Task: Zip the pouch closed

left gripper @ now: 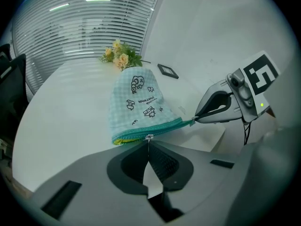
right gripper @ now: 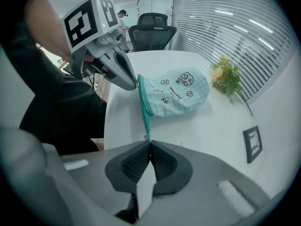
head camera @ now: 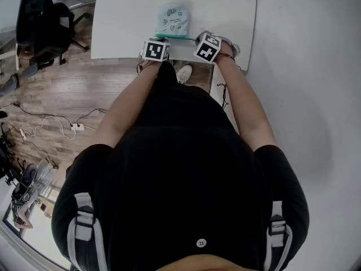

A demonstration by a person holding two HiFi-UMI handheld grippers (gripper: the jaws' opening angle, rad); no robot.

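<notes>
A white tabletop stands on a brown wooden floor, and window blinds fill the wall behind it. A black chair stands off to one side.

The pouch lies on the tabletop, close to the edge where the person stands. It is light blue-green with small checks and little drawings on it. Its teal zipper runs along the side nearest the person.

The left gripper has its jaws pressed together on the small metal zipper pull. The pull sits near the left end of the zipper. A bit of yellow lining shows just past it (the pouch gapes a little there).

The right gripper has its jaws pressed together too. It pinches the teal tab at the other end of the zipper. The zipper runs in a straight line from one gripper to the other.

Past the pouch, some yellow flowers lie on the tabletop. A small dark picture frame lies flat near them. The person wears a black top and leans over the tabletop with both arms reaching forward.
</notes>
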